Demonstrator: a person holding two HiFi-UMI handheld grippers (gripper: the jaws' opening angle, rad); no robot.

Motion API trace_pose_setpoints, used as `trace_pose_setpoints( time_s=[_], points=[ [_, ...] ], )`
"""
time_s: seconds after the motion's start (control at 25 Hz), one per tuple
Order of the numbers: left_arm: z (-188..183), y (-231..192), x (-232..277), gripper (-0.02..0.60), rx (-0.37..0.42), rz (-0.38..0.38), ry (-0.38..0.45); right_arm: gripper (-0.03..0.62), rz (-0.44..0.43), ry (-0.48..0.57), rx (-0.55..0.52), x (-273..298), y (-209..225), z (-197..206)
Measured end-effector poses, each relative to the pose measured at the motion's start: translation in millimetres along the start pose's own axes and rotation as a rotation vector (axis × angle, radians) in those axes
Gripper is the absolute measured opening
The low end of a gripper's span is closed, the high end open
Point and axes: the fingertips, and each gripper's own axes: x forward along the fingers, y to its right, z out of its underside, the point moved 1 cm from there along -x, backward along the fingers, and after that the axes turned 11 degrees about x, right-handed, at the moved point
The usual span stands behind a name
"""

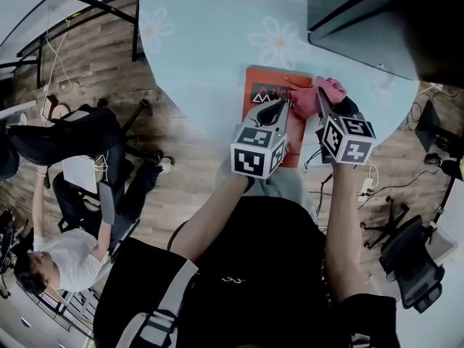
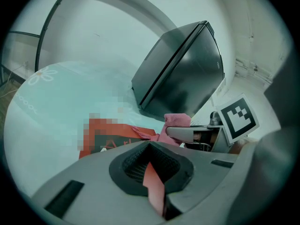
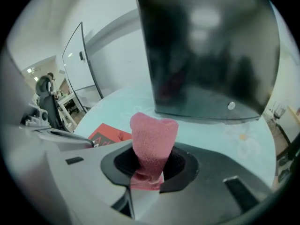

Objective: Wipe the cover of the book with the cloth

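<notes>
The red book [image 1: 262, 93] lies near the front edge of the round pale-blue table [image 1: 210, 42]. My left gripper [image 1: 278, 110] is at the book's near part, and in the left gripper view its jaws [image 2: 152, 172] are shut on a red edge of the book [image 2: 110, 137]. Just to the right, my right gripper [image 1: 323, 109] is shut on the pink cloth [image 1: 320, 93]. The cloth [image 3: 152, 137] stands up out of the jaws [image 3: 149, 170] and hangs over the book's right side [image 3: 107, 134]. From the left gripper view the cloth [image 2: 176, 123] shows beyond the book.
A large black monitor [image 1: 362, 20] stands on the table right behind the book, close to both grippers [image 2: 183, 69] [image 3: 206, 50]. Office chairs [image 1: 87, 133] and a seated person [image 1: 58, 256] are on the wooden floor to the left. Cables and another chair [image 1: 409, 263] are on the right.
</notes>
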Motion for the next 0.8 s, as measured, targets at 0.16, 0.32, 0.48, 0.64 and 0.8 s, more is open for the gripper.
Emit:
trace_pose_setpoints(
  time_s=[0.16,0.32,0.48,0.64,0.8],
  points=[
    [-0.9,-11.8,-8.7,0.012,-0.003,-0.025,0.006,0.104,-0.083,0.047,0.052,-16.6,-18.4,-5.0],
    [-0.6,-31.7,-20.0,0.014,-0.010,-0.080,0.015,0.104,-0.163,0.065,0.043,-21.9,-49.1,-15.6],
    [1.6,-47.1,-36.8,0.012,-0.036,-0.139,0.035,0.104,-0.264,0.060,0.008,-23.1,-86.7,-22.7],
    [2.4,-60.1,-53.8,0.012,-0.061,-0.188,0.059,0.104,-0.344,0.038,-0.025,-22.5,-120.8,-22.3],
    [3.0,-75.2,-71.3,0.014,-0.088,-0.233,0.081,0.104,-0.423,-0.004,-0.067,-19.9,-157.3,-15.4]
  ],
)
